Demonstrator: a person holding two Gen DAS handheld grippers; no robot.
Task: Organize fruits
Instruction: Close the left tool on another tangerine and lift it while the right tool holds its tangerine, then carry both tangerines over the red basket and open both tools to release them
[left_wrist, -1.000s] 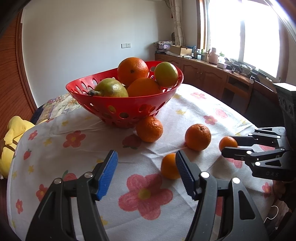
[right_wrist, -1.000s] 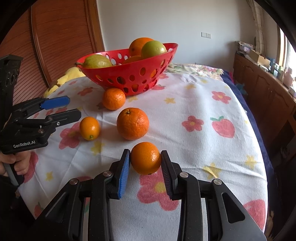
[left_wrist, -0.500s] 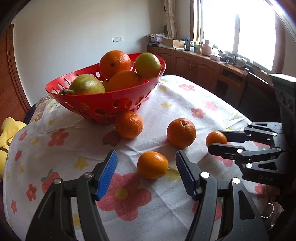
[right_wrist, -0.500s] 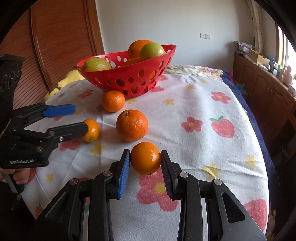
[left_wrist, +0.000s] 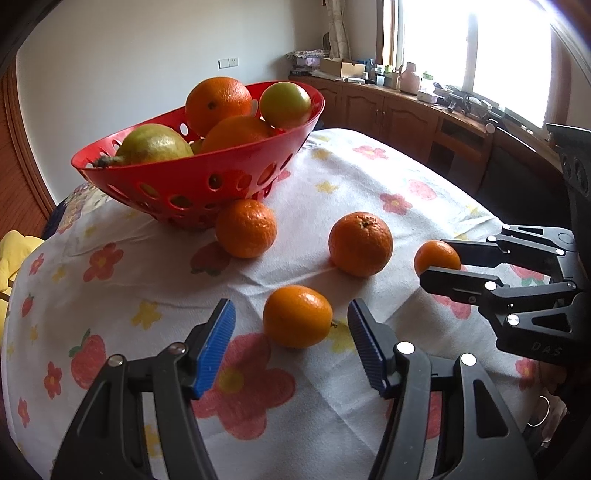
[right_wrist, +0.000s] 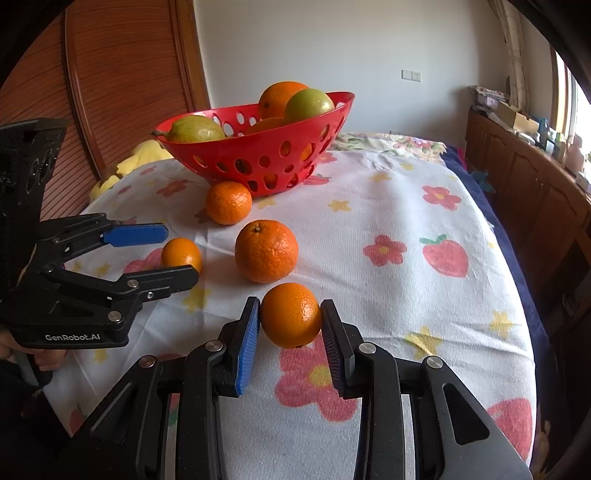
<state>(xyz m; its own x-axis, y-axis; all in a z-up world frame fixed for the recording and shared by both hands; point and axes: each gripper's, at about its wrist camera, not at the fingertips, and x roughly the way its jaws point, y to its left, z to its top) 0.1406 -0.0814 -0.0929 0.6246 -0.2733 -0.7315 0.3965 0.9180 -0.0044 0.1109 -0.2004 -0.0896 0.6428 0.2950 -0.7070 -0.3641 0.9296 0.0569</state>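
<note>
A red perforated basket (left_wrist: 207, 173) (right_wrist: 266, 158) holds oranges, a green fruit and a pear. Several loose oranges lie on the flowered tablecloth. My left gripper (left_wrist: 291, 343) (right_wrist: 168, 251) is open, its blue pads on either side of a small orange (left_wrist: 297, 315) (right_wrist: 181, 254), not touching it. My right gripper (right_wrist: 290, 325) (left_wrist: 439, 264) is shut on another small orange (right_wrist: 290, 314) (left_wrist: 436, 256) resting on the cloth. A larger orange (left_wrist: 360, 243) (right_wrist: 266, 251) sits between the two. Another orange (left_wrist: 245, 228) (right_wrist: 228, 202) lies against the basket's base.
The round table (right_wrist: 424, 229) is covered with a white cloth printed with flowers and strawberries. A yellow soft item (left_wrist: 14, 251) lies off the table's far left edge. Wooden cabinets (left_wrist: 399, 110) with clutter run under the window. A wooden door (right_wrist: 122, 85) stands behind.
My left gripper has moved forward and to the right, so the small orange now sits between its open pads. My right gripper stays shut on its orange in the same place.
</note>
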